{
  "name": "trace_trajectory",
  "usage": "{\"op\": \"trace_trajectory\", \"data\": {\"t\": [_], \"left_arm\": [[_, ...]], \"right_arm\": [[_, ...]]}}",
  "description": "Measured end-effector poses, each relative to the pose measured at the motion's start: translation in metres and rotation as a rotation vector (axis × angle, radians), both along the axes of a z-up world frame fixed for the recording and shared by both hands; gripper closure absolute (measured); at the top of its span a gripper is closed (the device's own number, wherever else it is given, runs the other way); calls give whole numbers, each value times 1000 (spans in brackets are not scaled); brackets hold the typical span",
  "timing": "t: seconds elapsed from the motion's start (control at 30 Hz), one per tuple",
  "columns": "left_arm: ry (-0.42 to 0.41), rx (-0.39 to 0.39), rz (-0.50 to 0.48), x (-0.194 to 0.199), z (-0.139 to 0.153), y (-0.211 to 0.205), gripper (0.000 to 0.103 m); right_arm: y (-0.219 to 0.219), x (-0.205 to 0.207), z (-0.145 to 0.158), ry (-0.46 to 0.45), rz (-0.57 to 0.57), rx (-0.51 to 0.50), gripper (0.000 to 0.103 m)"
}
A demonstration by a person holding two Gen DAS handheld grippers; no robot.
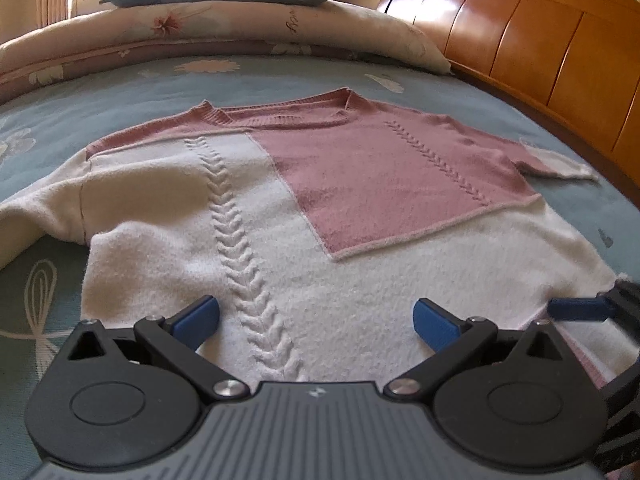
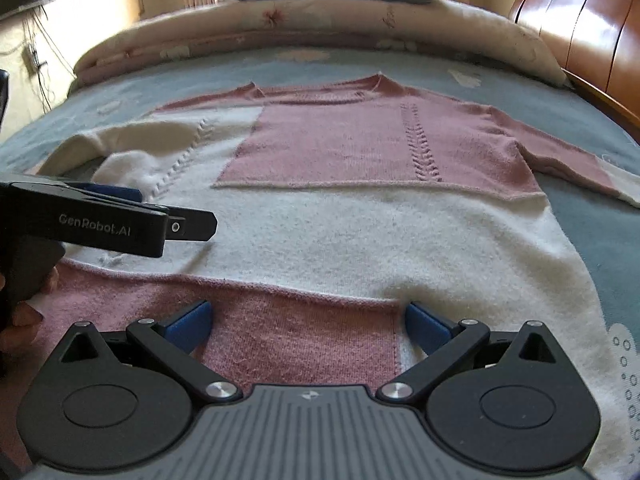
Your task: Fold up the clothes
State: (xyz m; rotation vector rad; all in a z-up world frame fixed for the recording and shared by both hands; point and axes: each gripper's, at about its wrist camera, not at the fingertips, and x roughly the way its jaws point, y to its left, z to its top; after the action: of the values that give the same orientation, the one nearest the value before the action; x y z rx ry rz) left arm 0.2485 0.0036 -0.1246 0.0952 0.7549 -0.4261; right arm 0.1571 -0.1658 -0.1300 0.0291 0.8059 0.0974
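One pink-and-cream cable-knit sweater [image 1: 304, 200] lies flat on the blue floral bed [image 1: 120, 88]. Two tools: left tool [image 1: 316, 320] and right tool [image 2: 308, 322], both released, fingers spread above the hem.

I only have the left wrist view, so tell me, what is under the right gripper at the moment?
Observer: The right gripper is open over a pink band at the near hem of the sweater, gripping nothing.
Operator: Any wall visible left of the bed?
Observer: Yes, a wall outlet with cables shows there.
Operator: How does my left gripper look from that side?
Observer: The left gripper shows side-on at the left edge, above the sweater, with a hand holding it.
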Motion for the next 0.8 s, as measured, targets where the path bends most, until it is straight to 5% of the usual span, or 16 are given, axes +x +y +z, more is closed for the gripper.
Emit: {"op": "trace_trajectory", "data": {"t": [0.2,0.33,0.47,0.53,0.8], "left_arm": [[94,46,75,2,21,1,1],[13,-11,140,30,53,20,1],[39,-83,199,71,49,34,1],[150,-115,230,84,30,38,1],[189,-18,232,70,23,44,7]], "right_arm": [[2,23,10,195,-7,-28,0],[0,37,12,287,7,-21,0],[2,43,12,324,7,-30,0],[3,45,12,335,5,-31,0],[2,52,14,373,19,-32,0]]}}
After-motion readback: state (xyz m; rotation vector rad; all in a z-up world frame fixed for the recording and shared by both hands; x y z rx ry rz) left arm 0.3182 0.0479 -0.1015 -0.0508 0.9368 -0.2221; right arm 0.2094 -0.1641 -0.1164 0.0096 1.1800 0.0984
